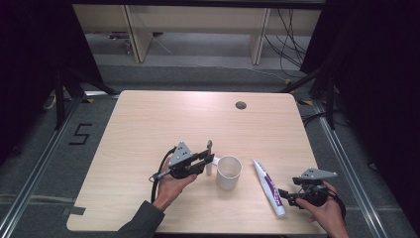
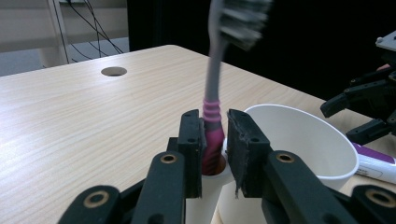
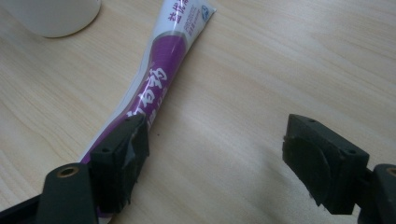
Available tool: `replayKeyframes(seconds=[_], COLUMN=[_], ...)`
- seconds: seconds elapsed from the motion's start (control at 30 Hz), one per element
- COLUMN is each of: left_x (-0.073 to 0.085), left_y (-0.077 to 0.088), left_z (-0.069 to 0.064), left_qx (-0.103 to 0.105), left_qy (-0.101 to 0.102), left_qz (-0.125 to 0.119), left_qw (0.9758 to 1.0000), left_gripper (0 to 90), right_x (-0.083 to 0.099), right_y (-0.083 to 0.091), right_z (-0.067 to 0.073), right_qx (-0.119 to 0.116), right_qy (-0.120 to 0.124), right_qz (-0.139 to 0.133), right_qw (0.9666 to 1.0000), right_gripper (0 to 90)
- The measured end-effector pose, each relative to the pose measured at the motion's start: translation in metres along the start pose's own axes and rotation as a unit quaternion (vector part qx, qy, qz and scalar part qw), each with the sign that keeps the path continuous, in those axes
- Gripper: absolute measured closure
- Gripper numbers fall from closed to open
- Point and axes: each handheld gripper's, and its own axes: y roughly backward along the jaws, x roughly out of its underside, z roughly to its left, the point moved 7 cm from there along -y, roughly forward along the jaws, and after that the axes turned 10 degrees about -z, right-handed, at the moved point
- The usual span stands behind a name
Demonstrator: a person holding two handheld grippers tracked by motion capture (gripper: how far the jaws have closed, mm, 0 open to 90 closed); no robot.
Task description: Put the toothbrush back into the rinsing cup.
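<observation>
From above, the left gripper (image 1: 208, 159) sits near the middle of the tabletop (image 1: 148, 129), holding a toothbrush (image 1: 209, 147) upright over a small white holder (image 1: 210, 166) that touches the paper cup (image 1: 229, 172), while the right gripper (image 1: 288, 196) rests near the right front corner just beside a purple toothpaste tube (image 1: 268, 187).

The left gripper view shows its fingers (image 2: 192, 140) slightly parted around the pink handle of the toothbrush (image 2: 213, 140), apparently barely gripping it as it stands in the holder (image 2: 205, 196), with the cup (image 2: 299, 140) crowding the right side.

In the right gripper view the fingers (image 3: 122, 154) stand wide apart and empty, one overlapping the toothpaste tube (image 3: 159, 74), likely ready to pick it up.
</observation>
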Motion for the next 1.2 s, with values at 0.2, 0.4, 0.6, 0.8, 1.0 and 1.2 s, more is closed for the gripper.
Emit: replayKeyframes(seconds=[0.2, 0.4, 0.6, 0.8, 1.0, 1.2], left_x=[-0.006, -0.015, -0.016, -0.018, -0.014, -0.007], left_y=[0.002, 0.009, 0.015, 0.026, 0.037, 0.044], left_z=[0.000, 0.002, 0.000, -0.005, -0.003, -0.001], left_qx=[-0.006, -0.019, -0.022, -0.017, -0.022, -0.026], left_qy=[0.007, 0.011, 0.006, 0.007, 0.003, -0.007], left_qz=[-0.004, -0.008, 0.005, 0.011, 0.023, 0.035], left_qw=[0.9999, 0.9997, 0.9997, 0.9998, 0.9995, 0.9990], left_gripper=[62.2, 47.5, 42.2, 39.8, 37.7, 35.3], right_x=[0.000, 0.000, 0.000, 0.000, 0.000, 0.000], right_y=[-0.001, 0.000, 0.000, 0.000, 0.000, 0.001], right_z=[-0.002, -0.001, 0.000, -0.001, -0.003, -0.003], right_qx=[0.002, 0.004, 0.003, 0.003, 0.006, 0.011], right_qy=[0.009, 0.002, -0.009, -0.008, -0.001, -0.009], right_qz=[-0.006, -0.003, 0.000, -0.003, -0.006, 0.002], right_qw=[0.9999, 1.0000, 1.0000, 1.0000, 1.0000, 0.9999], right_gripper=[23.4, 23.4, 23.4, 23.4, 23.4, 23.4])
